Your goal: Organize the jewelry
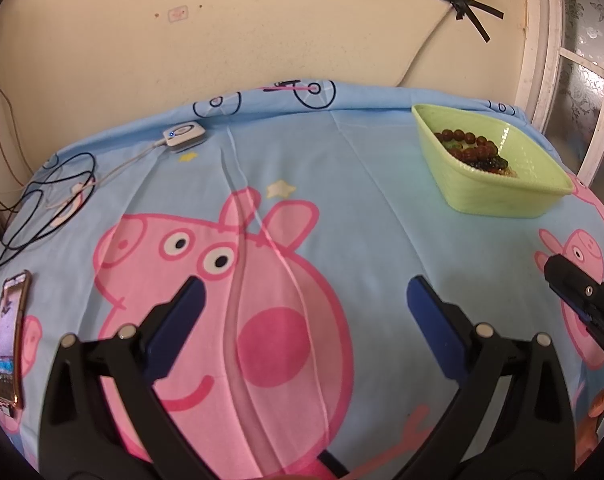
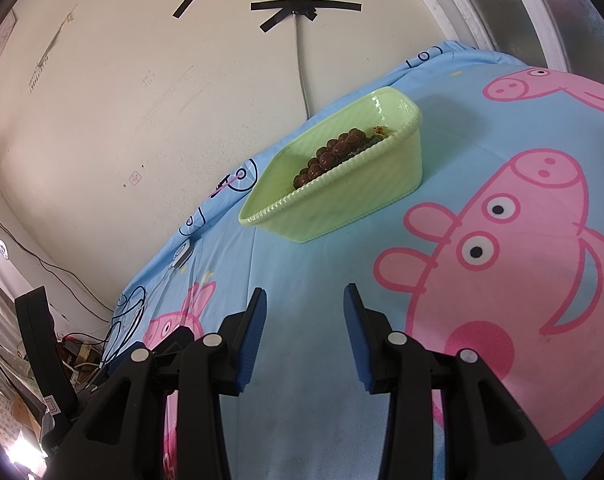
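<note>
A light green plastic basket [image 1: 498,196] stands at the far right of the blue cartoon-print cloth and holds brown bead bracelets [image 1: 468,146] with darker beads beneath. In the right wrist view the basket [image 2: 342,208] is straight ahead with the brown beads [image 2: 330,156] inside. My left gripper [image 1: 306,300] is open and empty over the pink pig print. My right gripper [image 2: 305,304] is open and empty, a short way in front of the basket. The right gripper's tip also shows at the right edge of the left wrist view [image 1: 574,284].
A phone [image 1: 7,340] lies at the cloth's left edge. A small white device [image 1: 183,134] with cables [image 1: 53,200] sits at the far left. The wall runs close behind the table, with a taped cable [image 2: 299,40]. Clutter lies past the table's left side [image 2: 33,360].
</note>
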A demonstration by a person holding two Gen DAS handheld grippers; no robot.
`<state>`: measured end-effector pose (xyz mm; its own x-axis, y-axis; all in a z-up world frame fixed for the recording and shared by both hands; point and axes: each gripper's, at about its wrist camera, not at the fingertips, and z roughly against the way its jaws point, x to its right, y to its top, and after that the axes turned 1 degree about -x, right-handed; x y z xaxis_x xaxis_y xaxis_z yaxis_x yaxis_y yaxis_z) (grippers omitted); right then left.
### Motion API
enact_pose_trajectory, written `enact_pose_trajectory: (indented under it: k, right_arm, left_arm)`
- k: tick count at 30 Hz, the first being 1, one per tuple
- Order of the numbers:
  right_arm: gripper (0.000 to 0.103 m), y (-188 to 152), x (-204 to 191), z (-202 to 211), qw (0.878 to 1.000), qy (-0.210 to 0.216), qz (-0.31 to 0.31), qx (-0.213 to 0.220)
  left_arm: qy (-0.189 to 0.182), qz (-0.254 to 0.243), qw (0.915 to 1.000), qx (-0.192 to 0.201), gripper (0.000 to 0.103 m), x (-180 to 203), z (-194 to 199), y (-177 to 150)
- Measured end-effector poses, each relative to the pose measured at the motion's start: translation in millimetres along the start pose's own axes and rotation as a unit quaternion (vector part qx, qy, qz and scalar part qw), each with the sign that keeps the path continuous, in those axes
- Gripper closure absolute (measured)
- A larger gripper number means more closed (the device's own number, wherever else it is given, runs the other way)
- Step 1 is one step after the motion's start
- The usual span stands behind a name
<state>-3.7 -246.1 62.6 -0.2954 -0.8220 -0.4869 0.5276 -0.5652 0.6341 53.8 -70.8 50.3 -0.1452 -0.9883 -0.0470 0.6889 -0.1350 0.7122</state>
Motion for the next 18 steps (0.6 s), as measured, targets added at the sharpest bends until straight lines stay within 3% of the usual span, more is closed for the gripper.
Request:
enact_pose_trajectory:
  k: [18]
  right_arm:
    - [0.087, -2.0, -1.4, -0.1, 1.0, 0.0, -0.001, 0.0]
  left_arm:
    - [0.0, -0.003, 1.0, 0.0, 0.006, 0.4, 0.0, 0.2]
